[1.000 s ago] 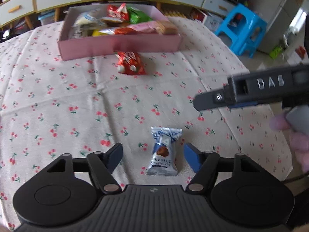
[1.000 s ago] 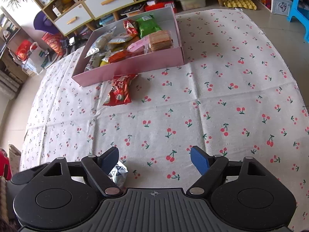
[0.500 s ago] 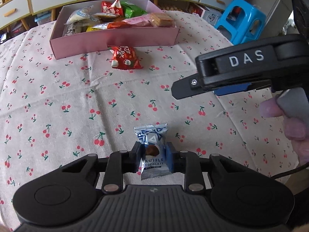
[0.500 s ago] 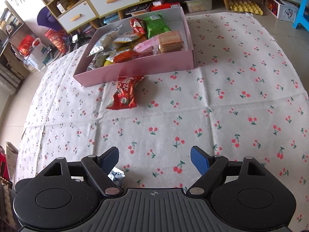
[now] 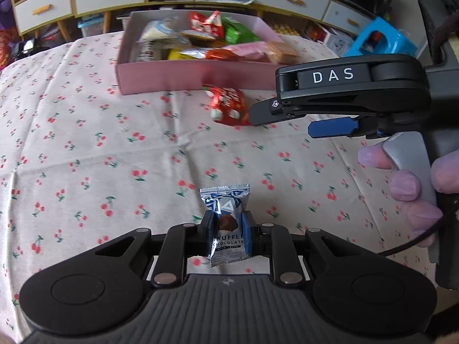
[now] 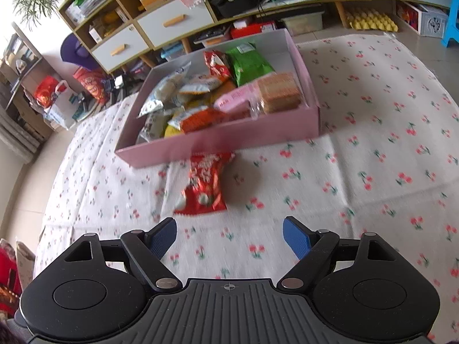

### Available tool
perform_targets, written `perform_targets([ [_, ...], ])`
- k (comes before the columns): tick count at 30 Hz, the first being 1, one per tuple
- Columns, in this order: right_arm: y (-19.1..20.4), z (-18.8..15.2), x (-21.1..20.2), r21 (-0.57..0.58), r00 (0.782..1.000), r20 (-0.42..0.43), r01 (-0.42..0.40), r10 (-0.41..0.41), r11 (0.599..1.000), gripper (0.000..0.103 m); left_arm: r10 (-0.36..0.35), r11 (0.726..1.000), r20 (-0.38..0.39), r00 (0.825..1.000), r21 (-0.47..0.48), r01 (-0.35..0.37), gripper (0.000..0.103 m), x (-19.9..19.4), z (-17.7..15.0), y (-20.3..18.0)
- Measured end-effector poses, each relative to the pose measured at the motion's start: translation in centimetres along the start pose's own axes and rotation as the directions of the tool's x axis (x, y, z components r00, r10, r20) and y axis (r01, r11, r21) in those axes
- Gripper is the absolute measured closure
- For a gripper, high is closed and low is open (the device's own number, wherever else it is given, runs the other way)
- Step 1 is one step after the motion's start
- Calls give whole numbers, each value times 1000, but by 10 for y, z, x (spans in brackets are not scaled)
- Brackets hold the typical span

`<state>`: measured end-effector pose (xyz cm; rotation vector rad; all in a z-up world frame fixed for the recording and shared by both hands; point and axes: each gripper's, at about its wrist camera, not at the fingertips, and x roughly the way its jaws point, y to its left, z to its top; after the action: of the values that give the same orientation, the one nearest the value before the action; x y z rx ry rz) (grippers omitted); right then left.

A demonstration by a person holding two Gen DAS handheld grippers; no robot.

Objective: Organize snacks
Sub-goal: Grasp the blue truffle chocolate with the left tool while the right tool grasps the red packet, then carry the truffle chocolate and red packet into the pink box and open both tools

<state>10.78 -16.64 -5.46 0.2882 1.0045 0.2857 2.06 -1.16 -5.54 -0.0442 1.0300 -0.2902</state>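
Where the left gripper clamps it, the truffle wrapper hides — sides covered.

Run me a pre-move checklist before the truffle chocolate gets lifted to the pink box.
1. Left gripper shut on the truffle chocolate: ok, pads press both sides.
2. Grip centred on the packet: ok.
3. Space left in the pink box: cannot tell, it looks crowded.
4. Path to the box clear: not ok, the right gripper hangs across it.
5. Right gripper free for the red packet: ok, jaws open and empty.
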Motion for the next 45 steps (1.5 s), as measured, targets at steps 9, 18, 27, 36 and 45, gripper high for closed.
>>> perform_targets([
  [9, 8, 14, 26, 22, 999, 36, -12, 12, 1000, 21, 32, 998, 5, 999, -57, -32, 85, 0, 9, 19],
  [18, 19, 18, 47, 36, 999, 37, 1, -2, 999, 37, 34, 996, 8, 999, -86, -34, 85, 1, 18, 26],
  [27, 27, 17, 52, 10, 996, 76, 49, -49, 999, 59, 41, 994, 6, 999, -105, -40, 85, -1, 18, 33],
  [36, 28, 13, 48, -20, 995, 64, 75, -73, 997, 68, 50, 992, 2, 999, -115, -49, 85, -1, 19, 36],
  [45, 24, 7, 36, -11, 998, -3, 65, -65, 998, 68, 58, 990, 10, 998, -127, -57, 85, -3, 20, 41],
])
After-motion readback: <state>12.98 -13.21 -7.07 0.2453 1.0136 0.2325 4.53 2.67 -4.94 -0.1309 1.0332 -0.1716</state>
